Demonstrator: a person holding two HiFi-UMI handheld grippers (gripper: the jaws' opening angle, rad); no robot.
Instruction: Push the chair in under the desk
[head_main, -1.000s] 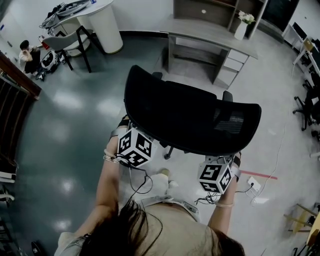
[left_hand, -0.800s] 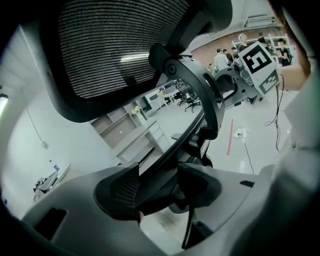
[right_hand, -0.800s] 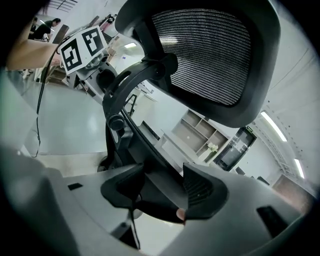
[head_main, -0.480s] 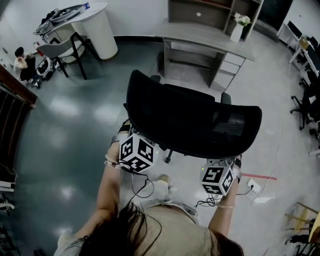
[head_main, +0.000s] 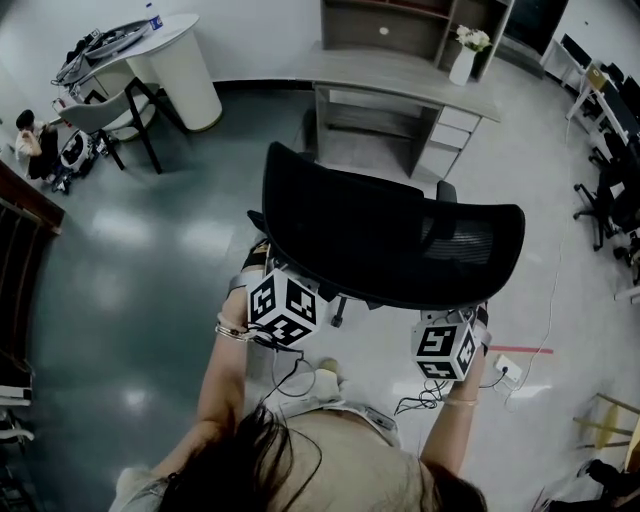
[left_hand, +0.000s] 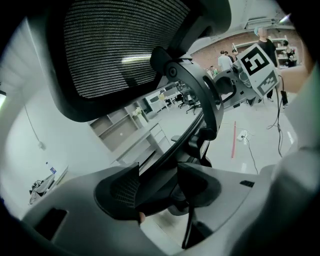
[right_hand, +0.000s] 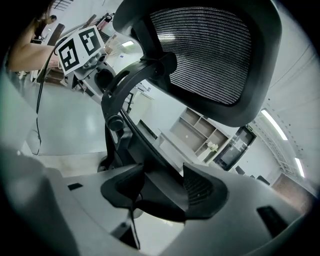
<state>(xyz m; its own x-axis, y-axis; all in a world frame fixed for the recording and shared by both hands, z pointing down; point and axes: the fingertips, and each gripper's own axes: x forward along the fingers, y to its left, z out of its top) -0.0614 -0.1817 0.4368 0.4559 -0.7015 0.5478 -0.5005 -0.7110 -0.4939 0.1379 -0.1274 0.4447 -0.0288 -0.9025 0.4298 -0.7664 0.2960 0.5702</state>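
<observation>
Your left gripper (left_hand: 157, 182), right gripper (right_hand: 162, 189): fingers (left_hand: 120, 190) clamp chair (head_main: 390, 240) backrest | 2 holds to steer it toward desk (head_main: 400, 72), upper centre.

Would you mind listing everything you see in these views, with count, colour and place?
office chair: one, black, centre, facing the desk
desk: one, grey, beyond the chair
vase: one, white, desk's right end
round table: one, white, top left
side chair: one, grey, beside the round table
red tape: one strip, floor, right
left gripper: one, grey, shut on office chair's back frame
right gripper: one, grey, likewise
</observation>
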